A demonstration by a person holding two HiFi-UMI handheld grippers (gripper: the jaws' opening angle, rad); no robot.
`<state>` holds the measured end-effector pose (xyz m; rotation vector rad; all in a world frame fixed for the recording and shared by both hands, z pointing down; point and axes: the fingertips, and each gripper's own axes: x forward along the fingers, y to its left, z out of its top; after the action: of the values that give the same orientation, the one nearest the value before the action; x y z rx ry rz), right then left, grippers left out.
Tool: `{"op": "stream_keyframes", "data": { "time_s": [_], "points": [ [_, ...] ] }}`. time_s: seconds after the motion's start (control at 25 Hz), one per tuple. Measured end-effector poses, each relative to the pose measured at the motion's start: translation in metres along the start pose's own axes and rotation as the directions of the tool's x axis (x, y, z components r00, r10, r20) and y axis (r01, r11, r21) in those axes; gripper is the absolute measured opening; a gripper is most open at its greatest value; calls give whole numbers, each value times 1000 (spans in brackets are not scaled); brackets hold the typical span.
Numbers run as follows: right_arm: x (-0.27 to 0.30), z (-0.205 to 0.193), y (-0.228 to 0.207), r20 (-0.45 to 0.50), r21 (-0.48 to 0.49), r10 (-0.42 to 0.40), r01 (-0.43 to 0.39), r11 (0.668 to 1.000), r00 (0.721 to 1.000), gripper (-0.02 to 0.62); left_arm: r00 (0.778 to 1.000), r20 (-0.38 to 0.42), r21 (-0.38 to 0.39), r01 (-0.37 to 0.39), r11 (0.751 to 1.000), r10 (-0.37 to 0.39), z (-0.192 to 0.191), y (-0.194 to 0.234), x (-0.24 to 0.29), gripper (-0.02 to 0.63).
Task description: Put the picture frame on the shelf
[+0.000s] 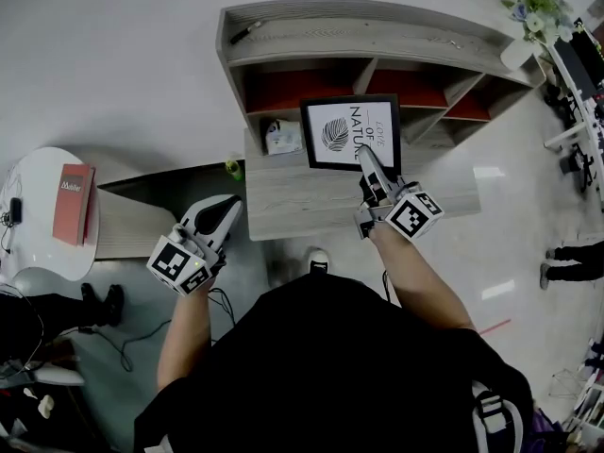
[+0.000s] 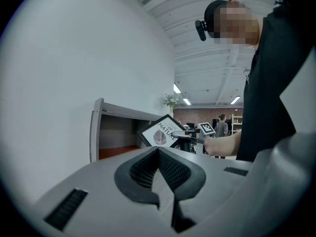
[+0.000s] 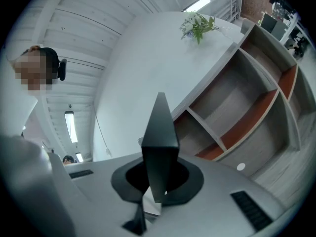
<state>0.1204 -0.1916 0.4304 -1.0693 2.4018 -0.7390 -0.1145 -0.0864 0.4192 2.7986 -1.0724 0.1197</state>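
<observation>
The picture frame (image 1: 345, 130) is black with a white leaf print. It hangs tilted over the low wooden bench (image 1: 302, 206), in front of the grey shelf unit (image 1: 377, 34) with red-floored compartments. My right gripper (image 1: 366, 161) is shut on the frame's lower right edge. In the right gripper view the frame's dark edge (image 3: 160, 142) stands up between the jaws of the right gripper (image 3: 158, 184), with the shelf (image 3: 256, 98) beyond. My left gripper (image 1: 229, 209) hangs to the left of the bench, shut and empty. The left gripper view looks past the left gripper (image 2: 158, 169) to the frame (image 2: 160, 134).
A small box (image 1: 282, 137) and a green item (image 1: 232, 168) sit near the bench's left end. A round white table (image 1: 33, 182) with a red book (image 1: 73, 203) stands at far left. A potted plant (image 1: 536, 9) is at the shelf's right end. A person's legs (image 1: 569, 258) show at far right.
</observation>
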Motion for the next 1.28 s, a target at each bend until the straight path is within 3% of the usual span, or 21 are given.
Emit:
{"op": "stream_keyframes", "data": {
  "time_s": [0.56,1.28],
  "points": [
    [29,0,-25,-70,38,63,-60,997,996,26,999,-4,5,-49,999,49,7,13,34,20],
    [39,-1,-39,-94,106,102,-92,990,990,26,996,-10,11,-91,996,91,9,3,49,20]
  ]
}}
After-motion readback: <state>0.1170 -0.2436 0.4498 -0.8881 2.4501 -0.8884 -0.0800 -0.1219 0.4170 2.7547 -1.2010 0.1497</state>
